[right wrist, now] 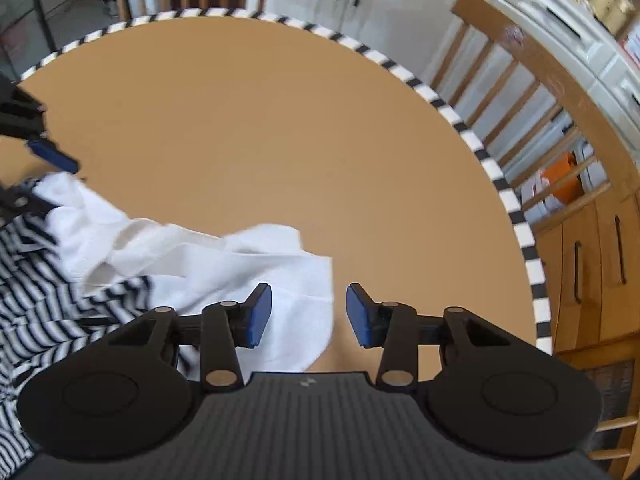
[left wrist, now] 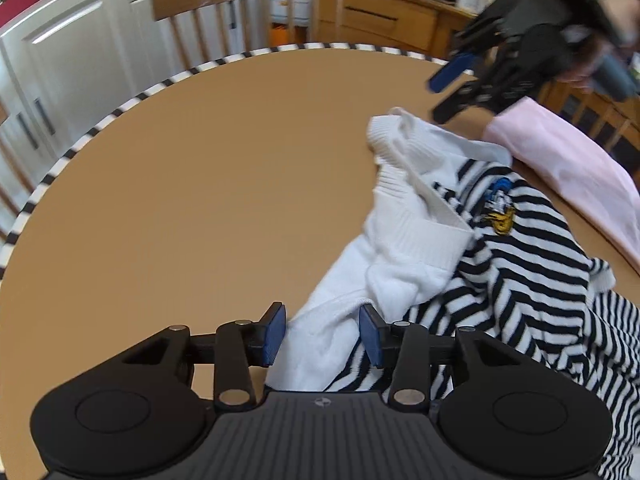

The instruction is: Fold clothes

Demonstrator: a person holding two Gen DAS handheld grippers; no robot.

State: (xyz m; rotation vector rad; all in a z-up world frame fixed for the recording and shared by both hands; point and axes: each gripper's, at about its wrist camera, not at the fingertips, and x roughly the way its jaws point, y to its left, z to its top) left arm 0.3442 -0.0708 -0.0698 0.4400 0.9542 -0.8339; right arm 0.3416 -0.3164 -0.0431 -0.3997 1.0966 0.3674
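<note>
A black-and-white striped sweater (left wrist: 520,280) with a white ribbed part (left wrist: 408,248) and an embroidered badge (left wrist: 498,208) lies crumpled on the round tan table (left wrist: 180,200). My left gripper (left wrist: 322,328) hovers low over its near white fold, open, with the cloth lying loose between the blue pads. In the right wrist view, my right gripper (right wrist: 308,314) is open over the white edge (right wrist: 200,264) of the same sweater, whose stripes (right wrist: 48,280) show at the left. Each gripper also appears in the other's view: the right gripper (left wrist: 444,94) and the left gripper (right wrist: 38,180).
A folded pink cloth (left wrist: 560,168) lies on the table behind the sweater. The table has a black-and-white striped rim (right wrist: 496,176). Wooden chairs (left wrist: 248,4) (right wrist: 532,92) stand around it, with white cabinets (left wrist: 60,60) and a wooden sideboard (left wrist: 380,16) beyond.
</note>
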